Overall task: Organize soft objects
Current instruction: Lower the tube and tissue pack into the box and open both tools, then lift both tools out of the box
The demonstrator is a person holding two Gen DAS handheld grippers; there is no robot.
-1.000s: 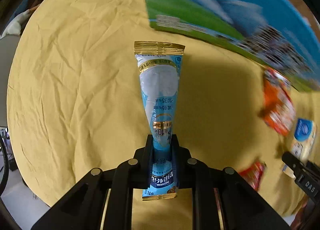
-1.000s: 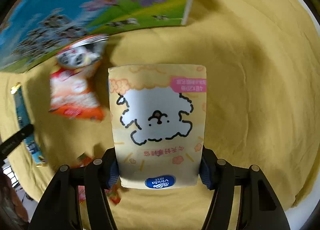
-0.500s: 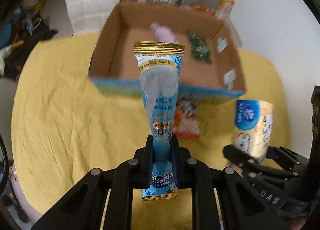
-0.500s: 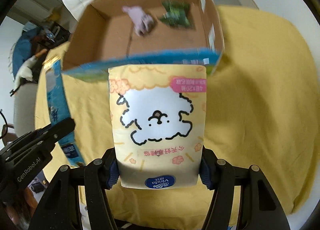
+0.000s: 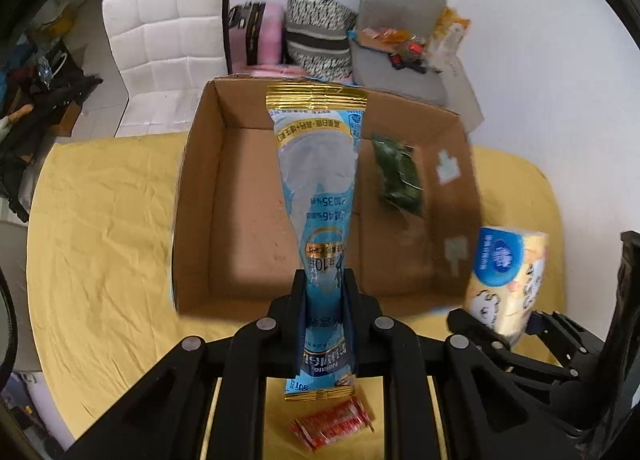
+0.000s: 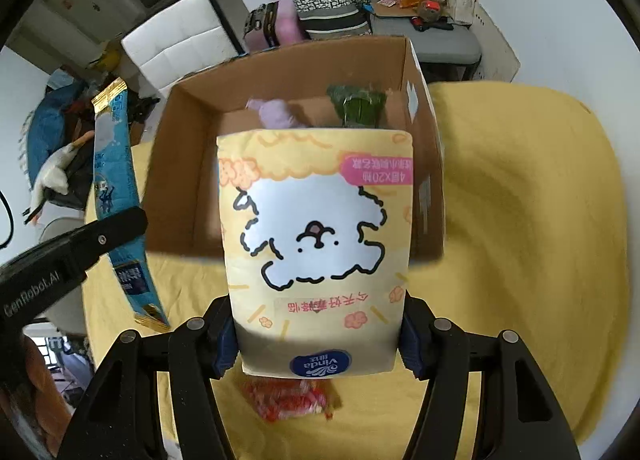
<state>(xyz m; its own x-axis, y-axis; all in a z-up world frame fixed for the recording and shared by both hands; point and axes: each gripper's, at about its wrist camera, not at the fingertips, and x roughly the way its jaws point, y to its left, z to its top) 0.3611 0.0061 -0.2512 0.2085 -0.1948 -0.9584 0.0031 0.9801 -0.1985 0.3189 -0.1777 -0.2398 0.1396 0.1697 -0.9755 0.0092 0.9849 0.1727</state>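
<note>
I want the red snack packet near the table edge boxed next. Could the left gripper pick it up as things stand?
Probably not yet. The left gripper has its jaws shut on the blue pouch, so nothing else fits between them. The red packet lies on the tablecloth below the gripper, otherwise uncovered.

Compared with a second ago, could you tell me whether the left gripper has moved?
Yes. The left gripper, shut on the blue sachet, has risen and tilted up from the yellow tablecloth to face the cardboard box.

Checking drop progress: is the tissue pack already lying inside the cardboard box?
No, the tissue pack is clamped in the right gripper, in front of the cardboard box.
</note>
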